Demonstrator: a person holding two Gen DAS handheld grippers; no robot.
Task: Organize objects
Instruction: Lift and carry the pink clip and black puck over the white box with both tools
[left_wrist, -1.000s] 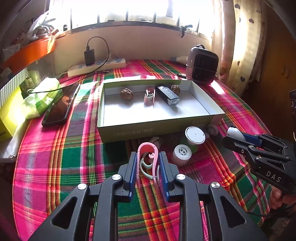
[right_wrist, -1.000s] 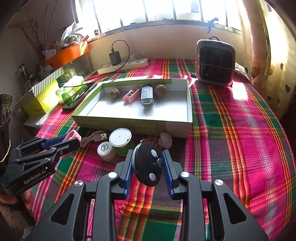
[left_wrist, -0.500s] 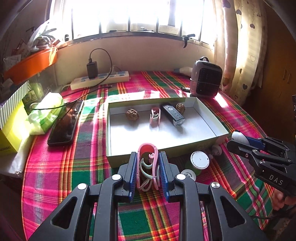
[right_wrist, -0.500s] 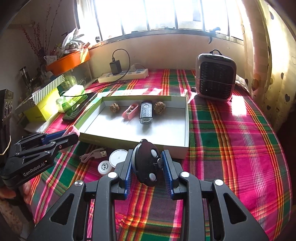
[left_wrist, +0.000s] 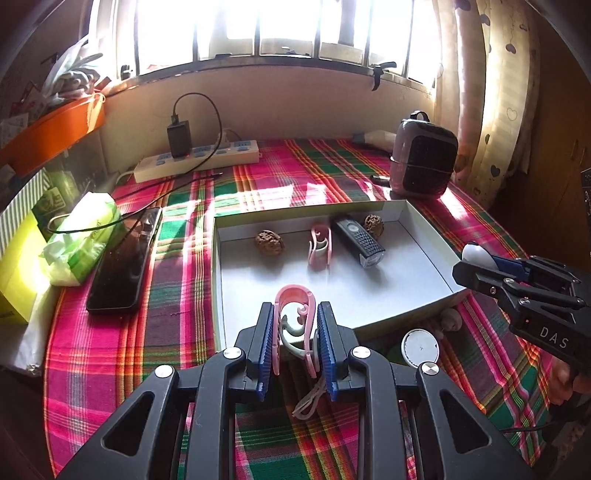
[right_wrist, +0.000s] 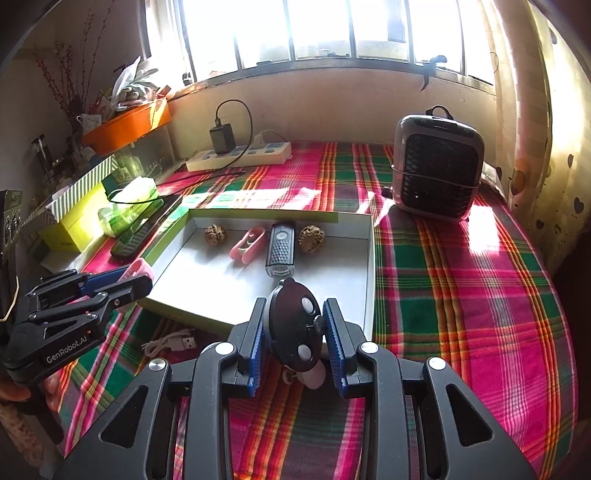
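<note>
My left gripper (left_wrist: 295, 321) is shut on a pink clip (left_wrist: 294, 295), held over the near edge of the shallow box (left_wrist: 428, 236). Between the pads of my right gripper (right_wrist: 297, 325), shut, sits a black oval fob with white buttons (right_wrist: 293, 325), above the box's near wall (right_wrist: 184, 314). Inside the box lie two walnuts (left_wrist: 269, 242) (left_wrist: 373, 222), a second pink clip (left_wrist: 320, 248) and a black bike light (left_wrist: 358, 242). Each gripper shows in the other view, the right gripper (left_wrist: 476, 266) at the right and the left gripper (right_wrist: 136, 278) at the left.
On the plaid cloth in front of the box lie a white round lid (left_wrist: 420, 347), a USB cable (right_wrist: 173, 341) and a small pale earpiece (left_wrist: 451, 319). A phone (left_wrist: 127, 262), tissue pack (left_wrist: 83, 240), power strip (left_wrist: 195, 160) and a small heater (right_wrist: 437, 168) stand around.
Both grippers have moved forward and a little up with their loads, from over the cloth in front of the box to over its near edge. The jaws stayed as they were.
</note>
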